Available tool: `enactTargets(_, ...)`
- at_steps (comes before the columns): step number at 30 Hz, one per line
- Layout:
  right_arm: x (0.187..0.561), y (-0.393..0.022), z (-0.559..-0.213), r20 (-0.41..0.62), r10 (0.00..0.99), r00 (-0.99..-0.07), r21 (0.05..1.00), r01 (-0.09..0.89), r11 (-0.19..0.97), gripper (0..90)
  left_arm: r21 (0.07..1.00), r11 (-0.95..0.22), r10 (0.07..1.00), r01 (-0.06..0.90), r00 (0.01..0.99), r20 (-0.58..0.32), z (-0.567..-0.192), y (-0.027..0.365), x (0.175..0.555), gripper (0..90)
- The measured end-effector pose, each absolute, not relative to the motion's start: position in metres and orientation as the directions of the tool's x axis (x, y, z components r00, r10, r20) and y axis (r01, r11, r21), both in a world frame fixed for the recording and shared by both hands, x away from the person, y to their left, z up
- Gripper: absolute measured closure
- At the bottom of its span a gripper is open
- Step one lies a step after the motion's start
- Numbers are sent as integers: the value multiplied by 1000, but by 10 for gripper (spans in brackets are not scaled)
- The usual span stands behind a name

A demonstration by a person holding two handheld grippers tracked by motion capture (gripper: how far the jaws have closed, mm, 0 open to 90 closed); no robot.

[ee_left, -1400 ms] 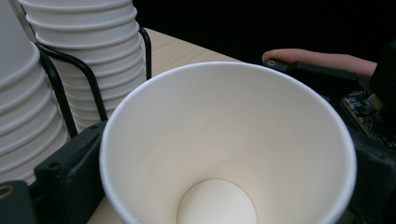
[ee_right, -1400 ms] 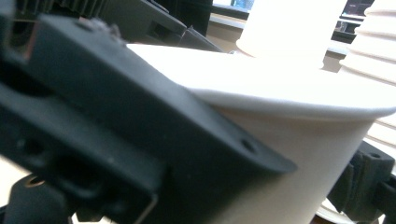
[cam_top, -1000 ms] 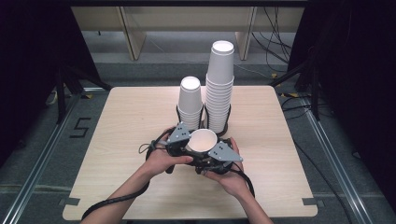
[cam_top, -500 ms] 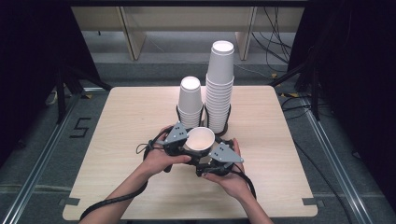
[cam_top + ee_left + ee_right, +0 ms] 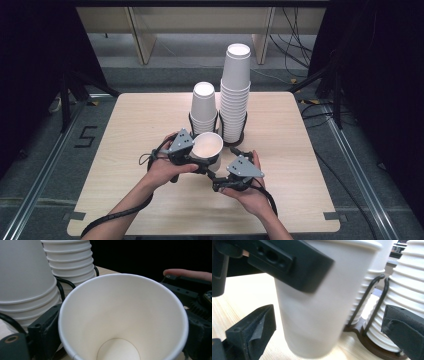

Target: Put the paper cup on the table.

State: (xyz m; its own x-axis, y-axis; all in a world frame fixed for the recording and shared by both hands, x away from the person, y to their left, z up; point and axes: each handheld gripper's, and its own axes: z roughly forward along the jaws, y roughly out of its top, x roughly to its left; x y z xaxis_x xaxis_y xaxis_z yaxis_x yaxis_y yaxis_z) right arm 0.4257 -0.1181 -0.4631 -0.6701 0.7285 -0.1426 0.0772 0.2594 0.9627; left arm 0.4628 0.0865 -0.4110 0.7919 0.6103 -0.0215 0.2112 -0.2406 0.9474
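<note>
Single paper cup (image 5: 207,147) held upright, mouth up, just above the wooden table (image 5: 125,130), in front of the two inverted cup stacks. Gripped by left gripper (image 5: 197,159): jaws clamped on the cup wall from either side, seen flanking the rim in the left gripper view (image 5: 123,315), likely to keep it steady and level for a handover or for placing. Right gripper (image 5: 216,176) just beside the cup at its lower half, jaws spread wide after just opening, cup body (image 5: 312,315) between them but pads clear of the wall on both sides in the right gripper view, so no grip there; reads as a release, leaving the left one in sole charge. Short cup stack (image 5: 204,107) and tall cup stack (image 5: 235,95) standing rim down in a black wire holder (image 5: 241,139) at table centre, just behind the held cup, apart from it; holder rings presumably there to stop the stacks tipping. Both hands low and close together near the front edge, keeping the work near the stacks. Next probably flipping or adding the cup to a stack; only a guess.
</note>
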Motion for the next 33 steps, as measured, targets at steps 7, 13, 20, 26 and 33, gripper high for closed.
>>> enactTargets(7, 424, -130, -465, -150, 756, -638, 960, 88, 265, 5, 952, -236, 638, 196, 770, 0, -411, 100, 458, 84)
enactTargets(13, 423, -140, -465, -140, 773, -619, 965, 91, 247, 5, 954, -227, 671, 196, 742, 7, -413, 117, 455, 84)
enactTargets(20, 421, -154, -468, -124, 795, -594, 966, 111, 234, 5, 954, -221, 712, 201, 702, 17, -417, 141, 450, 85)
enactTargets(26, 420, -164, -469, -114, 813, -571, 973, 102, 208, 5, 958, -212, 743, 195, 669, 28, -417, 156, 445, 85)
enactTargets(33, 417, -174, -470, -102, 842, -529, 972, 128, 198, 5, 960, -215, 763, 178, 644, 51, -418, 170, 445, 86)
